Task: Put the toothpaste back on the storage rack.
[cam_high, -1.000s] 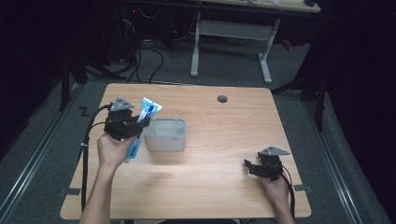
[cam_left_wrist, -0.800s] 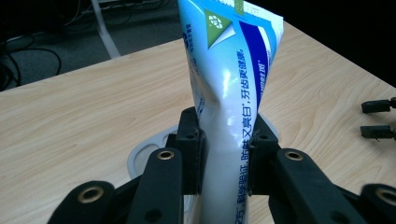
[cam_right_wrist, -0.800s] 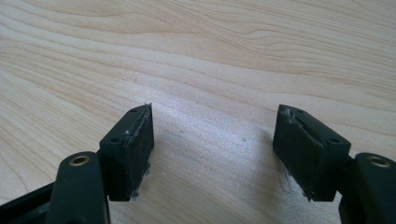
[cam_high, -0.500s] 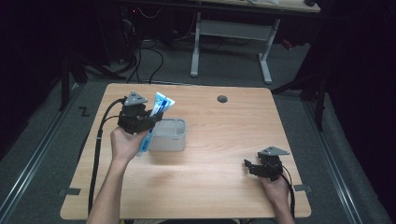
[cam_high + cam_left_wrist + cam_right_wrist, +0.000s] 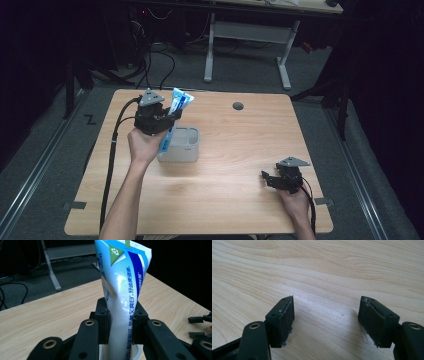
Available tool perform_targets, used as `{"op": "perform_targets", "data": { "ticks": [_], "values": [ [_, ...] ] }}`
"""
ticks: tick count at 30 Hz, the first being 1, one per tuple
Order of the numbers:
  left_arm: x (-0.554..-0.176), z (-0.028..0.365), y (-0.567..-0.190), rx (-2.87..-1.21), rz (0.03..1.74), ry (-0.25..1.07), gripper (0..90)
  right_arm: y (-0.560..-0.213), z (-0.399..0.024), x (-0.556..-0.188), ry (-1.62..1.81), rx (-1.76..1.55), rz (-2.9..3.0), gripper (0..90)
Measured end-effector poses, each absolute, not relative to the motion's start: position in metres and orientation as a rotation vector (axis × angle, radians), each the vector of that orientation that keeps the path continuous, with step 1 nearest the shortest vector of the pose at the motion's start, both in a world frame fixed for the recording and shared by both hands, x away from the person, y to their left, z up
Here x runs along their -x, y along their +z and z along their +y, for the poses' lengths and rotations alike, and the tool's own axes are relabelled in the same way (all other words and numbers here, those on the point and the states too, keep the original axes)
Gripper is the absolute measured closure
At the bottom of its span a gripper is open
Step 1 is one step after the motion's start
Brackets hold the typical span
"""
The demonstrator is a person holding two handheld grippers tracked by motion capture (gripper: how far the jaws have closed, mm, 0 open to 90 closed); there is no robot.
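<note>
Counter [image 5: 225,165]: pale wood, carrying all items. 
Container [image 5: 186,148]: grey-white, open-topped, standing left of centre. 
Toothpaste tube [image 5: 173,115]: blue and white, tilted, lower end at the container's left rim, crimped end up. 
Left tool [image 5: 167,119]: clenched on the tube's middle, above the container. 
Right tool [image 5: 265,179]: released, jaws wide apart, nothing between them, low over the counter's near right part.

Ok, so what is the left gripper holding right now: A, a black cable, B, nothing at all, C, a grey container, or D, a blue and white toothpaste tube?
D: in the left gripper view the left gripper has its jaws pressed on both sides of a blue and white toothpaste tube, and the high view shows it held above the grey container.
</note>
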State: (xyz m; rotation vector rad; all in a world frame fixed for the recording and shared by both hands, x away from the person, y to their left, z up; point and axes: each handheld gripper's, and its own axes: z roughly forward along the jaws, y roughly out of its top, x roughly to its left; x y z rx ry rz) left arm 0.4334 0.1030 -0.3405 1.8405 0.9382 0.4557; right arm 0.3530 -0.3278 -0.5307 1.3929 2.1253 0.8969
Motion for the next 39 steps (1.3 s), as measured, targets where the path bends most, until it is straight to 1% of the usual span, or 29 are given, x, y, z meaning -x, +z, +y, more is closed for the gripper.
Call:
{"op": "perform_targets", "data": {
  "ticks": [11,19,22,33,39],
  "values": [
    [-0.452,0.098,-0.341,-1.809,0.976,0.481,73.6,-0.531,-0.328,-0.353,0.897,-1.392,2.125,29.2],
    [-0.463,0.087,-0.338,-1.770,0.969,0.542,73.6,-0.531,-0.328,-0.353,0.897,-1.392,2.125,29.3],
    [-0.467,0.084,-0.338,-1.759,0.972,0.543,73.5,-0.531,-0.328,-0.353,0.899,-1.394,2.125,29.4],
    [-0.482,0.069,-0.345,-1.793,0.975,0.530,72.6,-0.531,-0.328,-0.353,0.901,-1.398,2.125,29.3],
    [-0.483,0.067,-0.348,-1.824,0.969,0.538,72.3,-0.531,-0.328,-0.353,0.901,-1.399,2.125,29.3]
  ]
}}
